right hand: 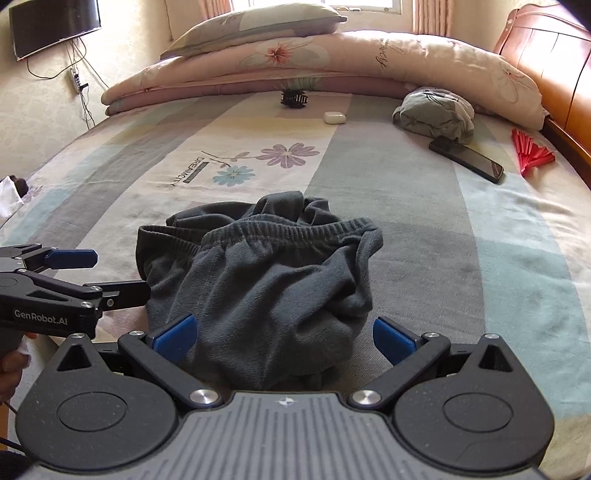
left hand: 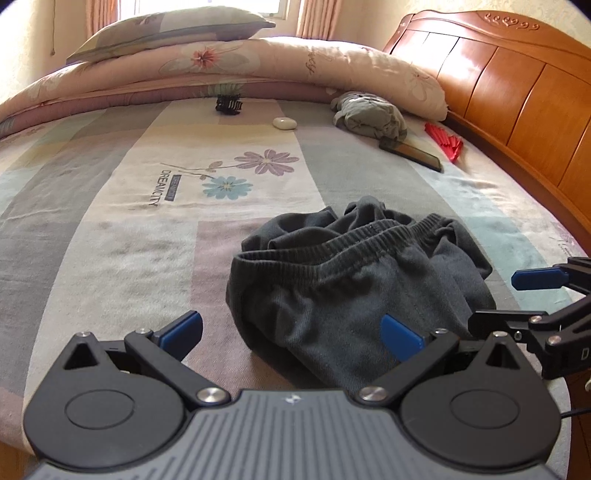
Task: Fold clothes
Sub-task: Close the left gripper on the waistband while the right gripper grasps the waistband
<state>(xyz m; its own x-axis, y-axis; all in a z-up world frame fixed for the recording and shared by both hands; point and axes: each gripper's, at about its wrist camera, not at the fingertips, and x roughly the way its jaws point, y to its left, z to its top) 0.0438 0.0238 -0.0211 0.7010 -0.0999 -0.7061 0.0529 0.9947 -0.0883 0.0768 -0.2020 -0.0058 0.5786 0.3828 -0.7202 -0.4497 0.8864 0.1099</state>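
A crumpled dark grey garment with a ribbed elastic waistband lies on the bed near its front edge. My left gripper is open at the garment's left side; its right finger is over the cloth and its left finger over the bare sheet. My right gripper is open and straddles the near part of the heap. Nothing is held by either. Each gripper shows in the other's view: the right gripper at the garment's right edge, the left gripper at its left edge, both open.
The floral striped bed sheet stretches ahead. At the far end lie a folded quilt with a pillow, a grey bundled cloth, a phone, a red fan, a white case and a black clip. Wooden headboard at right.
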